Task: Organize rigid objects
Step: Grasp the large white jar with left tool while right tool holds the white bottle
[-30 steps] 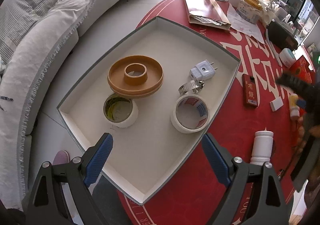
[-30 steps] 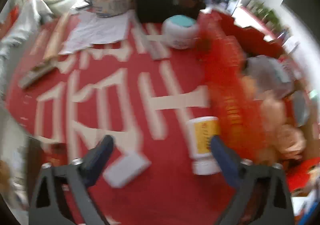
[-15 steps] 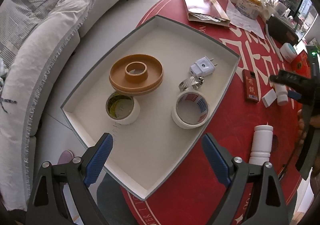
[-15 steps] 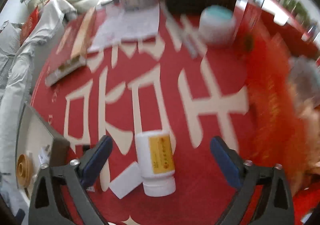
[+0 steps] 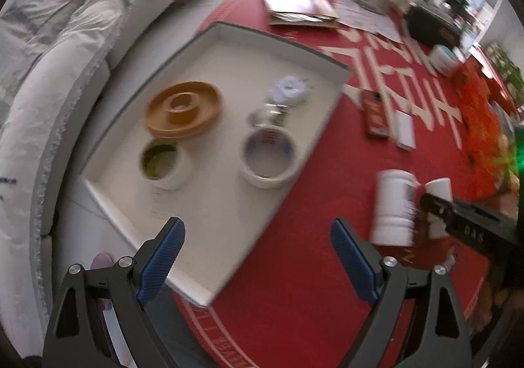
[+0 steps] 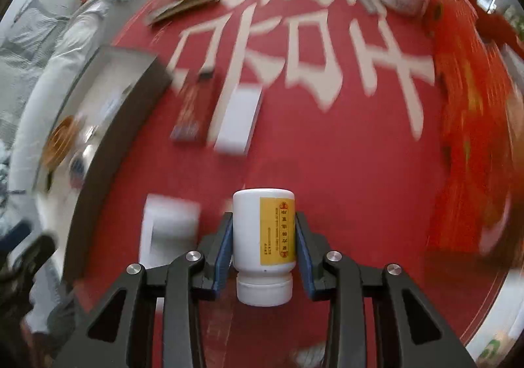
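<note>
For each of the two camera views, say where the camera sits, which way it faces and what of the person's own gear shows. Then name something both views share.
Left wrist: rides on the left claw, facing steeply down at the white tray on the red tablecloth; its open blue fingers show.
Right wrist: rides on the right claw, facing down over the tablecloth; its fingers press a white bottle, having just closed.
Shared: that bottle, the tray, the white block.
</note>
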